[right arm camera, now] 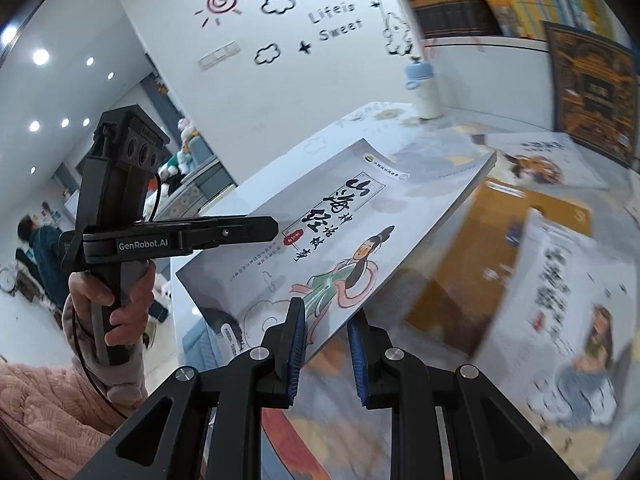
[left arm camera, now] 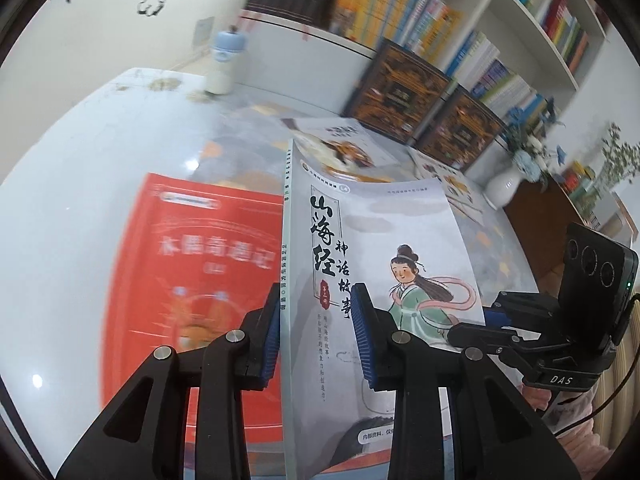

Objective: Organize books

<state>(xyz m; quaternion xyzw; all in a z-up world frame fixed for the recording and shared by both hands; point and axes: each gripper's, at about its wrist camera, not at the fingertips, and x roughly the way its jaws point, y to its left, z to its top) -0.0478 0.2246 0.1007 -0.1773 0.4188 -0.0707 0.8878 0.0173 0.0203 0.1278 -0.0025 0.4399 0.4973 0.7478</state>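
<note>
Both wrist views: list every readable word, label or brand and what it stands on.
"山海经神话故事": cover of the held grey book
"Life is Sweet": wall decal
"GenRobot.AI": left gripper
"DAS": right gripper
Red book title and shelf spines: too blurred to read.

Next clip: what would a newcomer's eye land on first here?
The grey picture book held up off the table, gripped along opposite edges by the left gripper and the right gripper, both with jaws shut on it. Behind it, a red book lies flat on the table, and packed bookshelves fill the back wall.
</note>
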